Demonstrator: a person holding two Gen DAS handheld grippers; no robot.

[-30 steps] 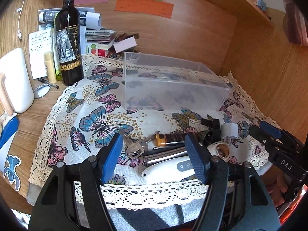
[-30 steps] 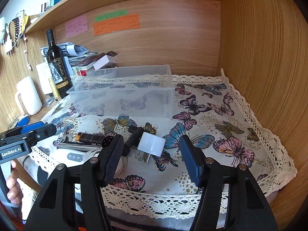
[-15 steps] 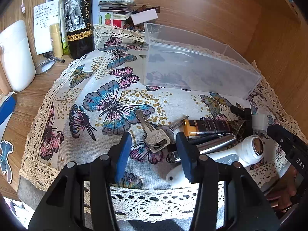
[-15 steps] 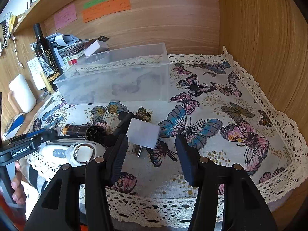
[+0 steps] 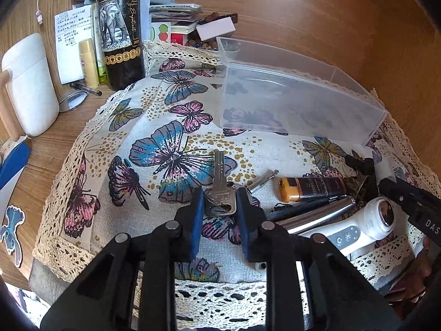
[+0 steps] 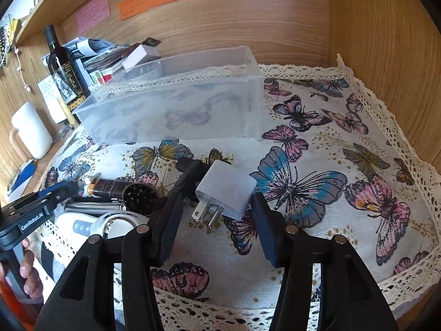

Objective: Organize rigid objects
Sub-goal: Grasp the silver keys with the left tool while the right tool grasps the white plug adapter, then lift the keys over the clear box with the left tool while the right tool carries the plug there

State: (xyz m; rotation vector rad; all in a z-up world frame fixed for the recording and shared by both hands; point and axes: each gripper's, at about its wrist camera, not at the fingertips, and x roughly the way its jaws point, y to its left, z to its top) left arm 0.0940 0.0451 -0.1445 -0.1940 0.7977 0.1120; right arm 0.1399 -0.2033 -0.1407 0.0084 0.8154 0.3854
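Note:
A silver key bunch [image 5: 220,190] lies on the butterfly cloth [image 5: 154,127]. My left gripper [image 5: 220,207] has narrowed around the key heads, pads at both sides; contact is unclear. A white plug adapter [image 6: 226,189] lies on the cloth, prongs toward me. My right gripper [image 6: 217,212] is open and straddles it, touching nothing. A clear plastic bin [image 5: 292,102] stands empty behind; it also shows in the right wrist view [image 6: 179,104]. An orange-capped tube [image 5: 311,189], a metal pen [image 5: 317,213], a white device [image 5: 355,227] and a black grinder [image 6: 136,197] lie between the grippers.
A wine bottle [image 5: 121,30], a white jug [image 5: 27,82], papers and small boxes [image 5: 193,22] crowd the back left of the wooden desk. Wooden walls close the back and right [image 6: 386,55]. The cloth's lace edge [image 6: 248,314] hangs at the front.
My left gripper has moved forward and down onto the keys and its jaws have narrowed a lot. My right gripper has moved forward over the plug adapter, jaws still open.

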